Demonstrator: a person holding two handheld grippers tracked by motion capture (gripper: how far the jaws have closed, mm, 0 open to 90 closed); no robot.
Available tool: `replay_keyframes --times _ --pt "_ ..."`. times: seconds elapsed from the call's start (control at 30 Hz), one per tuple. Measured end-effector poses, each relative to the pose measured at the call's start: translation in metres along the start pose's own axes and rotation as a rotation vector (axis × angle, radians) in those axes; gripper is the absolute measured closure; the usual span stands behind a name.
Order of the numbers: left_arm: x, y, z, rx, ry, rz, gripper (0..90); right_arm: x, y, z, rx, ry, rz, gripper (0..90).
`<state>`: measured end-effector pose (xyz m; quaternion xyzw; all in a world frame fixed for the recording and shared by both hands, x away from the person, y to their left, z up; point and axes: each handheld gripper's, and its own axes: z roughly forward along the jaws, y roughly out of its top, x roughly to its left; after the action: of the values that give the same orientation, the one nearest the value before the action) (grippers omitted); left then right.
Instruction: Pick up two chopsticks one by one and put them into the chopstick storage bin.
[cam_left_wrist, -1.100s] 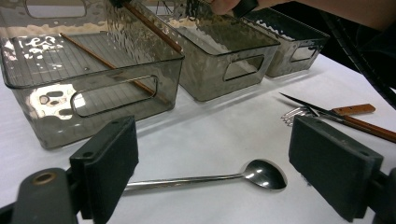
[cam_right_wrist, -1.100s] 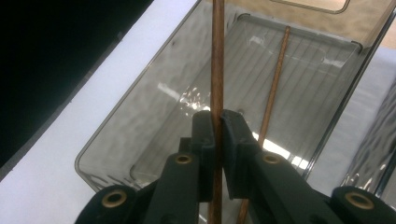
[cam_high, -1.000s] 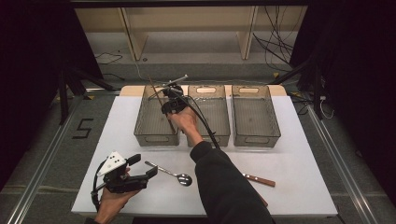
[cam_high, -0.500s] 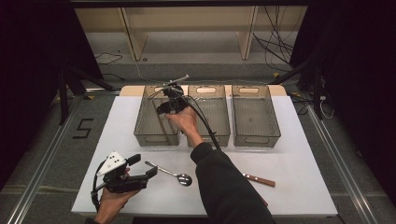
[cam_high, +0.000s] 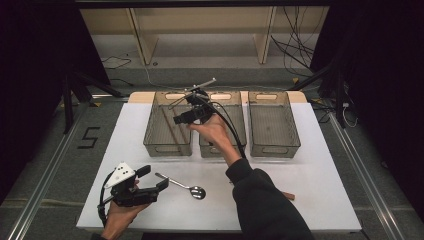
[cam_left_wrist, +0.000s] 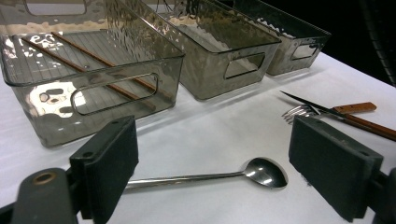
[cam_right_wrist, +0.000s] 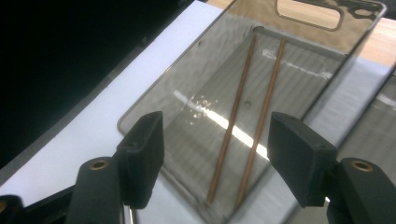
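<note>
Two brown chopsticks (cam_right_wrist: 243, 135) lie side by side on the floor of the left clear bin (cam_high: 167, 145). My right gripper (cam_high: 181, 120) hovers above that bin's right wall. Its jaws have just been opening and stand open, with nothing between them (cam_right_wrist: 217, 126). My left gripper (cam_high: 154, 178) rests low near the table's front left and is open (cam_left_wrist: 215, 140). A steel spoon (cam_high: 182, 186) lies on the white table just beyond its jaws, bowl to the right (cam_left_wrist: 224, 175), untouched.
A middle bin (cam_high: 222, 150) and a right bin (cam_high: 275, 147) stand beside the left one. A wooden-handled knife (cam_left_wrist: 345, 109) and a fork (cam_left_wrist: 299, 112) lie on the table right of the spoon. The right forearm crosses the table's middle.
The right gripper has shifted a little nearer and to the right, rising over the left bin. The left gripper and the spoon have stayed where they were.
</note>
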<state>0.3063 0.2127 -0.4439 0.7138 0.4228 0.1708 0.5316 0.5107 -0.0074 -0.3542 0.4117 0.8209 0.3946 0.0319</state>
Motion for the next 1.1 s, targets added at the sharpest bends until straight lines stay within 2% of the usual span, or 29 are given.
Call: replay_keyframes --times 0.3,0.37,0.5,0.77,1.1 --pt "0.001 0.0 0.0 0.003 0.003 -0.004 15.5 -0.01 -0.029 -0.036 -0.028 0.01 -0.015 30.7" --pt "0.001 0.0 0.0 0.003 0.003 -0.004 15.5 -0.012 -0.035 -0.045 -0.037 0.026 -0.015 30.4" --pt "0.001 -0.001 0.0 0.004 0.005 -0.004 15.5 -0.015 -0.049 -0.061 -0.05 0.03 -0.025 30.4" --pt "0.002 -0.001 0.0 0.006 0.007 -0.003 15.5 -0.023 -0.084 -0.09 -0.047 0.019 -0.043 30.3" --pt "0.001 -0.001 0.002 0.009 0.011 -0.004 15.5 -0.043 -0.122 -0.112 -0.061 0.002 0.001 30.1"
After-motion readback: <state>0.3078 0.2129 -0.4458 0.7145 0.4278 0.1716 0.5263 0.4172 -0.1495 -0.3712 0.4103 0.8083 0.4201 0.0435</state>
